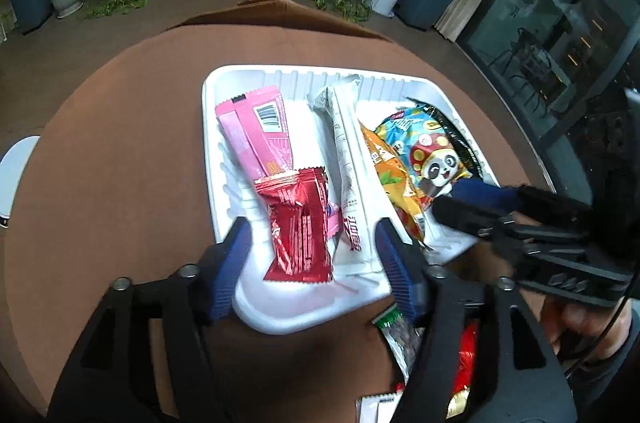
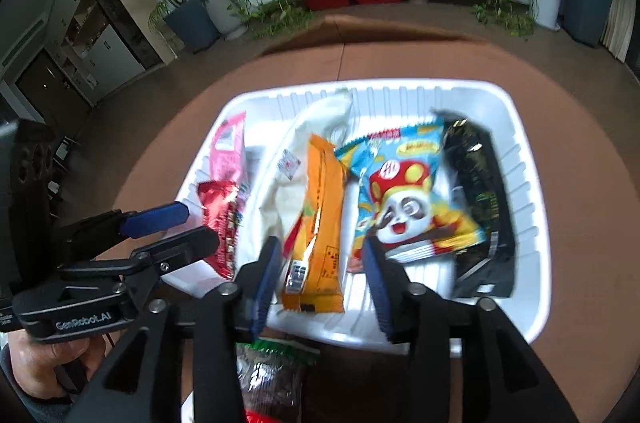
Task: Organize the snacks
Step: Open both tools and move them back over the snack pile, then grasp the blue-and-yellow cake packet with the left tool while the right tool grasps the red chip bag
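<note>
A white divided tray sits on the round brown table. Its left compartment holds a pink packet and a red packet. A long white packet lies along the divider. The right compartment holds an orange packet, a panda-print packet and a black packet. My left gripper is open, and the red packet lies loose between its blue pads. My right gripper is open astride the orange packet's near end without pressing on it.
Loose snacks lie on the table in front of the tray: a green-topped packet and red wrappers. A white object sits at the table's left edge. Potted plants and a low white shelf stand beyond.
</note>
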Available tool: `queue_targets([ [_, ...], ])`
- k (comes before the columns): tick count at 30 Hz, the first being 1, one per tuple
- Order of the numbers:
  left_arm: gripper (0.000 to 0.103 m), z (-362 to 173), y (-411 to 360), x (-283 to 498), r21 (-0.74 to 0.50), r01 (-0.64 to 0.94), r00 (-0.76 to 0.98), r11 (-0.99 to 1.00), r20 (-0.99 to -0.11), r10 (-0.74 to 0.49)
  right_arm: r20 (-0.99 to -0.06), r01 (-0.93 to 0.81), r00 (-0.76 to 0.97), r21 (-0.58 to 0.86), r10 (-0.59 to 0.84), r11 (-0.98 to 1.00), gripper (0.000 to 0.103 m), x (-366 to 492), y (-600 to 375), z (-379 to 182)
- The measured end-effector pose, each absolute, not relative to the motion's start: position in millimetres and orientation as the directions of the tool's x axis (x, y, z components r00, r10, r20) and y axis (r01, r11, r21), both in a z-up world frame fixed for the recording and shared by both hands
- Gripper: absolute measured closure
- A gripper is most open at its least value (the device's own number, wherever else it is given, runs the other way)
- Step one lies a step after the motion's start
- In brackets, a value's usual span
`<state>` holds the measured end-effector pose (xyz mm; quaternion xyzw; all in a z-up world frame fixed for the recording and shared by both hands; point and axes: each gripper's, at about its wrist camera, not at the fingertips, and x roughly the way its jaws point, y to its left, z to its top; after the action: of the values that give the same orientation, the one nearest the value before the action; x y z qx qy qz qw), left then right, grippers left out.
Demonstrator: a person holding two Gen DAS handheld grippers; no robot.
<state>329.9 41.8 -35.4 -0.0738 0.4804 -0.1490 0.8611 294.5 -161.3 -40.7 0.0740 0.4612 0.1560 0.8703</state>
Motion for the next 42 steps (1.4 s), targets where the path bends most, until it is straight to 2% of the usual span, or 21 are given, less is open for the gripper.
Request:
queue_targets([
  [2, 0.022, -28, 45, 317, -0.288, 0.19, 0.507, 0.939, -0.79, -0.345, -0.734, -0.199, 0.58, 0.293, 0.353, 0.935, 0.03, 279, -172, -22],
  [5, 0.003, -17, 49, 294, -0.317, 0.202, 0.527, 0.927, -0.762, -0.375, -0.667, -0.179, 0.661, 0.305, 0.344, 0.935, 0.02, 252, -190, 0],
  [8, 0.0, -7, 48, 266, -0.321, 0.23, 0.552, 0.919, -0.734, -0.395, -0.604, -0.157, 0.722, 0.332, 0.338, 0.93, 0.009, 217, -210, 15],
  [12, 0.0, 1, 38, 215, -0.243, 0.291, 0.6, 0.925, -0.707, -0.374, -0.577, -0.13, 0.754, 0.338, 0.314, 0.932, 0.007, 170, -233, 14],
  [15, 0.0, -3, 31, 172, -0.243, 0.313, 0.606, 0.918, -0.693, -0.39, -0.578, -0.094, 0.764, 0.34, 0.287, 0.936, 0.006, 131, -244, -1],
  [20, 0.0, -25, 27, 115, -0.27, 0.228, 0.547, 0.935, -0.759, -0.353, -0.621, -0.057, 0.729, 0.364, 0.288, 0.93, 0.006, 82, -247, -32],
  [23, 0.0, -30, 24, 85, -0.273, 0.195, 0.56, 0.942, -0.758, -0.335, -0.63, -0.055, 0.718, 0.37, 0.294, 0.927, 0.006, 55, -242, -45],
  [31, 0.0, -40, 2, 61, -0.275, 0.232, 0.522, 0.933, -0.774, -0.358, -0.639, -0.055, 0.704, 0.387, 0.311, 0.92, 0.006, 19, -227, -55],
  [37, 0.001, -42, -14, 63, -0.227, 0.258, 0.515, 0.939, -0.79, -0.333, -0.649, -0.036, 0.695, 0.398, 0.31, 0.917, 0.006, 11, -226, -60],
  [40, 0.006, -48, -18, 71, -0.222, 0.256, 0.506, 0.941, -0.798, -0.326, -0.657, -0.024, 0.681, 0.423, 0.325, 0.906, 0.007, 10, -230, -68],
  [42, 0.02, -52, -21, 75, -0.225, 0.26, 0.495, 0.939, -0.804, -0.33, -0.659, -0.028, 0.678, 0.421, 0.326, 0.907, 0.007, 9, -230, -70],
])
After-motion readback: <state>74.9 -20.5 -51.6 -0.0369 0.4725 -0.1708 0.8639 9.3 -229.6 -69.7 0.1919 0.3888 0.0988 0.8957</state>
